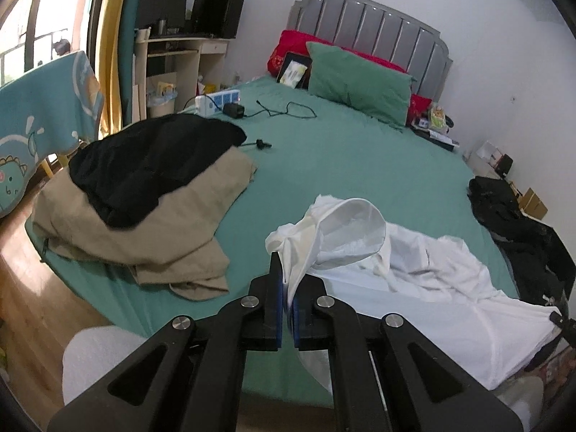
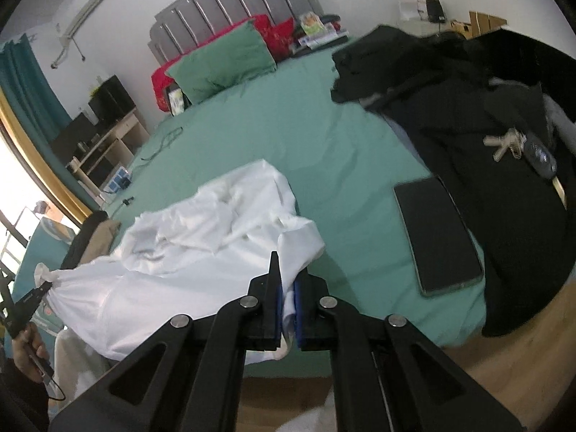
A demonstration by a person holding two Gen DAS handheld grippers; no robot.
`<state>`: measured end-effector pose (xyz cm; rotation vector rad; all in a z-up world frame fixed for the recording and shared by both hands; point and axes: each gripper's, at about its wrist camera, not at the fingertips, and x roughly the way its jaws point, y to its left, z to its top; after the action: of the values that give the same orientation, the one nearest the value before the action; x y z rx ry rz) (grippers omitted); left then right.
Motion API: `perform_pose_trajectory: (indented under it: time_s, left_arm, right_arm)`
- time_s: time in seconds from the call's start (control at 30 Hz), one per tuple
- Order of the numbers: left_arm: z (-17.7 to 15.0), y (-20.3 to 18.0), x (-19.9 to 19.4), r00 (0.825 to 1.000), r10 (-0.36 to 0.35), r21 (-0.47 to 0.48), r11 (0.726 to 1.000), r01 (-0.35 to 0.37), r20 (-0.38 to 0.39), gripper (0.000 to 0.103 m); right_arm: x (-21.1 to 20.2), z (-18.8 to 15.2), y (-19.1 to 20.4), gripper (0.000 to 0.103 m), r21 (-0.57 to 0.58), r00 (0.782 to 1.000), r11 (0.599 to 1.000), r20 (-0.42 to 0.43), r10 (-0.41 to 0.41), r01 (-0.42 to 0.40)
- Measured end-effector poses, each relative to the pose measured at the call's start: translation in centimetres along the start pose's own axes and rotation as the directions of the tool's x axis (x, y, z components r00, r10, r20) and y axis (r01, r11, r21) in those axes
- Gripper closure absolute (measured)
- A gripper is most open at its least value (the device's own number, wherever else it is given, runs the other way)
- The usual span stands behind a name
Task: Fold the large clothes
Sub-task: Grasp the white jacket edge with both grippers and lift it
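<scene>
A white hooded garment (image 1: 414,262) lies crumpled at the near edge of a bed with a green sheet (image 1: 342,158). My left gripper (image 1: 288,280) is shut on a fold of its white cloth, and the hood stands up just beyond the fingers. In the right wrist view the same white garment (image 2: 201,237) stretches from left to centre. My right gripper (image 2: 288,288) is shut on another edge of it. The left gripper (image 2: 43,289) shows at the far left of that view, pinching a bunched corner. Both held edges hang lifted off the sheet.
A black garment over a tan one (image 1: 144,194) is piled on the bed's left. Dark clothes (image 2: 486,136) with keys (image 2: 504,144) lie on the right, a phone (image 2: 437,237) beside them. Pillows (image 1: 360,79), a power strip (image 1: 217,102) and cables sit near the headboard.
</scene>
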<state>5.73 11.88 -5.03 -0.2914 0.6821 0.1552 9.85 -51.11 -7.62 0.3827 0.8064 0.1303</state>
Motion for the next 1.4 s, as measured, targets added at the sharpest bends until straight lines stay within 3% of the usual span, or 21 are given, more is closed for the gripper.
perform_pose_trajectory:
  time_s: [0.27, 0.47, 0.77, 1.07, 1.1, 1.17, 1.2, 1.3, 1.37, 1.4]
  left_arm:
    - [2.0, -0.8, 2.2, 1.000, 0.026, 0.008, 1.000, -0.026, 0.014, 0.099]
    - [4.4, -1.6, 6.5, 0.999, 0.050, 0.015, 0.999, -0.050, -0.022, 0.099]
    - [7.3, -3.1, 16.8, 0.988, 0.102, 0.058, 0.994, -0.096, -0.120, 0.099]
    - [8.5, -3.8, 27.2, 0.958, 0.129, 0.056, 0.991, -0.119, -0.258, 0.098]
    - [8.5, -3.7, 28.3, 0.953, 0.121, 0.043, 0.993, -0.113, -0.276, 0.094]
    - [8.6, -3.3, 29.1, 0.953, 0.102, 0.017, 0.995, -0.101, -0.287, 0.075]
    - [8.8, -2.9, 28.9, 0.958, 0.087, -0.013, 0.995, -0.095, -0.273, 0.060]
    - [9.3, -2.1, 27.2, 0.974, 0.083, -0.048, 0.994, -0.095, -0.211, 0.057]
    - [9.3, -2.3, 25.4, 0.980, 0.097, -0.039, 0.994, -0.105, -0.173, 0.047]
    - [9.2, -2.5, 24.7, 0.982, 0.094, -0.025, 0.995, -0.100, -0.164, 0.045]
  right_arm:
    - [1.8, 4.2, 0.0, 0.098, 0.010, 0.998, 1.000, 0.057, 0.019, -0.020]
    - [6.0, 8.0, 0.8, 0.098, -0.036, 0.999, 0.999, 0.044, -0.018, 0.019]
    - [15.2, 11.9, 0.1, 0.098, -0.063, 0.996, 0.994, 0.016, -0.090, 0.091]
    - [23.8, 14.2, -0.4, 0.096, -0.109, 0.984, 0.978, -0.017, -0.180, 0.177]
    - [24.6, 14.2, -0.5, 0.094, -0.117, 0.980, 0.974, -0.030, -0.198, 0.194]
    - [25.9, 13.9, -0.8, 0.090, -0.140, 0.970, 0.964, -0.056, -0.235, 0.226]
    - [25.9, 13.6, -0.8, 0.088, -0.154, 0.966, 0.959, -0.057, -0.251, 0.240]
    - [24.2, 13.1, 0.1, 0.086, -0.203, 0.950, 0.931, -0.008, -0.312, 0.303]
    - [22.7, 12.7, 1.5, 0.078, -0.257, 0.939, 0.905, 0.046, -0.341, 0.340]
    - [21.5, 12.1, 2.3, 0.069, -0.291, 0.928, 0.882, 0.083, -0.363, 0.371]
